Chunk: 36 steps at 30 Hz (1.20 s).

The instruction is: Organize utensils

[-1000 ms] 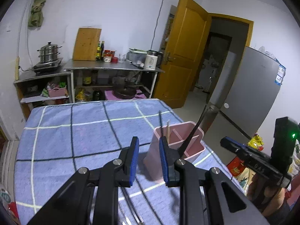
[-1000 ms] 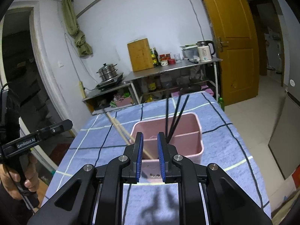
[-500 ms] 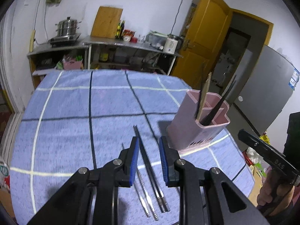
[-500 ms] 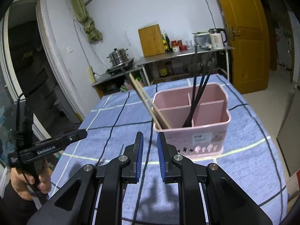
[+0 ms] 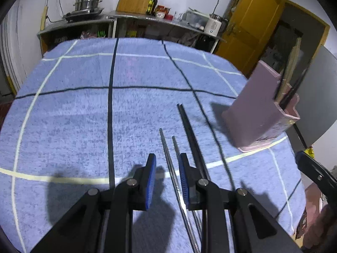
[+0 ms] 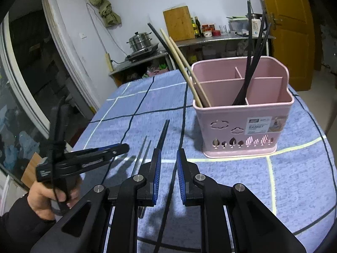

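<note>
Left tool (image 5: pixel 167 166) straddles the metal chopsticks (image 5: pixel 168 149).

Your bench (image 5: pixel 73 109) wears a blue checked cloth (image 6: pixel 294 179). On it you have a pink utensil caddy (image 6: pixel 242 135) standing upright, with black chopsticks (image 5: pixel 190 135) and metal chopsticks (image 5: pixel 168 154) lying side by side beside it.

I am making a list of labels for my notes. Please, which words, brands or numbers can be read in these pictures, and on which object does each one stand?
"BASKET": on the sticker on the pink utensil holder; the smaller lines of the sticker are too small to read.
White lettering on the side of the left gripper: too blurred to read.
Bottles and jars on the far counter: labels too small to read.
</note>
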Each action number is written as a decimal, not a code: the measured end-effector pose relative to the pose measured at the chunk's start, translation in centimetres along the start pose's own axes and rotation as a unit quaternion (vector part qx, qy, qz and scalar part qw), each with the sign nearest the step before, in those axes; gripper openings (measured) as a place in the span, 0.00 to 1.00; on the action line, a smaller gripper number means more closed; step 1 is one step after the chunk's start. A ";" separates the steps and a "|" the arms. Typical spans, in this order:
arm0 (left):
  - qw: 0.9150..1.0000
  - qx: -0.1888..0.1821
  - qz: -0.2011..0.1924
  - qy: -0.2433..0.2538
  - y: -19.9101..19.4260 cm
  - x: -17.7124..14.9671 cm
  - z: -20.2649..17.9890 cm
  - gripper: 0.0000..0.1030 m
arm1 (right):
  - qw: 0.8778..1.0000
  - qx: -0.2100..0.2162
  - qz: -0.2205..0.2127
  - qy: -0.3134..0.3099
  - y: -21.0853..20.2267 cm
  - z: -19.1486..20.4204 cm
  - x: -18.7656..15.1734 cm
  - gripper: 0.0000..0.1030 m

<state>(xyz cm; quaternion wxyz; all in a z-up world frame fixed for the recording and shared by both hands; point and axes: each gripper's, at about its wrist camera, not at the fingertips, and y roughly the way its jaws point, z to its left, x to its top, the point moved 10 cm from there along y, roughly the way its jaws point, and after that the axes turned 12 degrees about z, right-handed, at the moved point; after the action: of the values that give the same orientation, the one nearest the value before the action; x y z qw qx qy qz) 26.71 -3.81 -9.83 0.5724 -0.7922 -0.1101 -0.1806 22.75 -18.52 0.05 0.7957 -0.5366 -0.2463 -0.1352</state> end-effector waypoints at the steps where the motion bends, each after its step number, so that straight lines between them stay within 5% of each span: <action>1: 1.000 0.002 0.004 -0.001 0.6 0.1 0.1 0.22 | 1.000 0.001 0.002 0.000 0.2 0.0 0.0 0.15; 20: 0.999 0.041 0.017 0.031 2.9 0.2 1.0 0.07 | 0.999 0.005 0.031 -0.015 3.7 1.6 0.1 0.15; 36: 0.997 0.069 0.009 -0.039 -0.1 -1.9 8.5 0.06 | 0.993 0.008 0.095 -0.070 11.8 6.0 0.0 0.15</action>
<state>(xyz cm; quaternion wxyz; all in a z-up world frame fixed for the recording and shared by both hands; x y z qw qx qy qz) 26.32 4.28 -12.91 0.6226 -0.7582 -0.1371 -0.1366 26.89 -8.44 -7.39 0.7903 -0.5591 -0.2500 -0.0192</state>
